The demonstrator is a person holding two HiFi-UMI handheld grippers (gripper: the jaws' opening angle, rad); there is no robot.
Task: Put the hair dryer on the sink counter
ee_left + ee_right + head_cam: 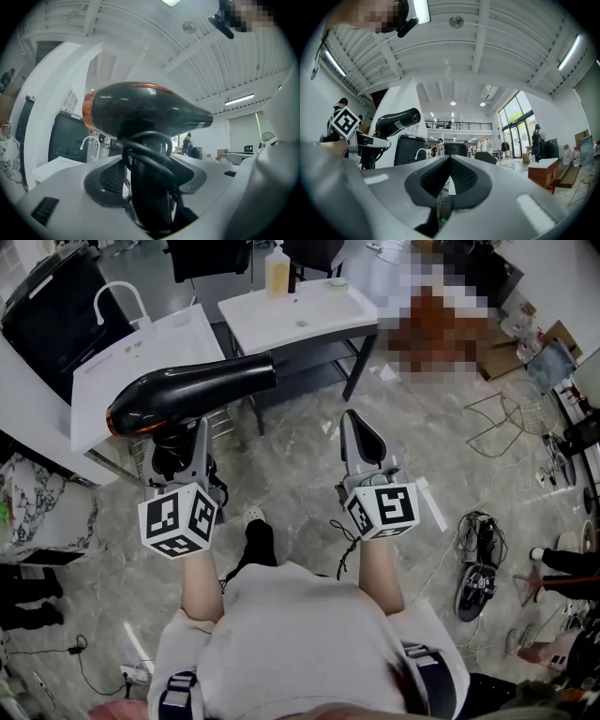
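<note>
A black hair dryer [192, 390] with an orange ring at its rear is held upright by its handle, and my left gripper [178, 448] is shut on that handle. Its nozzle points right, toward a white table. In the left gripper view the dryer's body [140, 110] fills the middle, and the handle with the cord wound round it sits between the pads [112, 180]. My right gripper [362, 435] is level with it to the right, shut and holding nothing. Its pads [461, 176] meet. The white sink counter [141, 348] with an arched faucet [122, 298] lies just beyond the dryer.
A second white table with a basin [295, 315] and a yellowish bottle [277, 270] stands at the back centre. A black cabinet [52, 306] is at far left. Cables and a wire frame [511, 418] lie on the marble floor to the right.
</note>
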